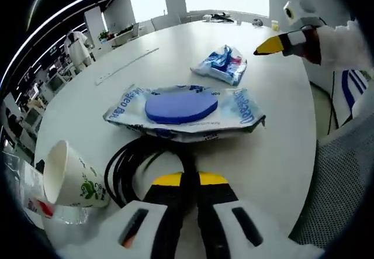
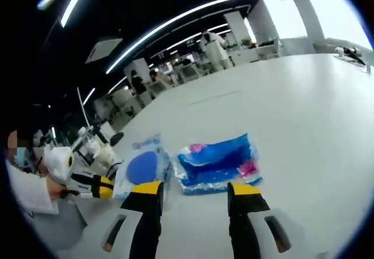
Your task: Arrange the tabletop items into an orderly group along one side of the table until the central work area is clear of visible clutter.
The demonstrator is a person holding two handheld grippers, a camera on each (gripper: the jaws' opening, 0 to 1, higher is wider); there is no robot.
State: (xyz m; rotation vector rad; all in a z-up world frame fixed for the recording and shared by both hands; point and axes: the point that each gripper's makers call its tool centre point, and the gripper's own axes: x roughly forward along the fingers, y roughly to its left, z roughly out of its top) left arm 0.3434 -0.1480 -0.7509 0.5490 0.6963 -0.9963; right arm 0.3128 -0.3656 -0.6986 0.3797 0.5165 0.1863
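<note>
Two claws: your left gripper (image 1: 190,180) clenched on black cable (image 1: 125,165) at near table (image 1: 280,130) edge, wipes pack (image 1: 184,110) beyond, lettering unreadable, paper cup (image 1: 70,177) left. Your right gripper (image 2: 196,190) released, blue packet (image 2: 219,162) just beyond tips.

Two low tabletop views, facing each other, both on the wet-wipes pack (image 1: 181,111) (image 2: 142,168).
</note>
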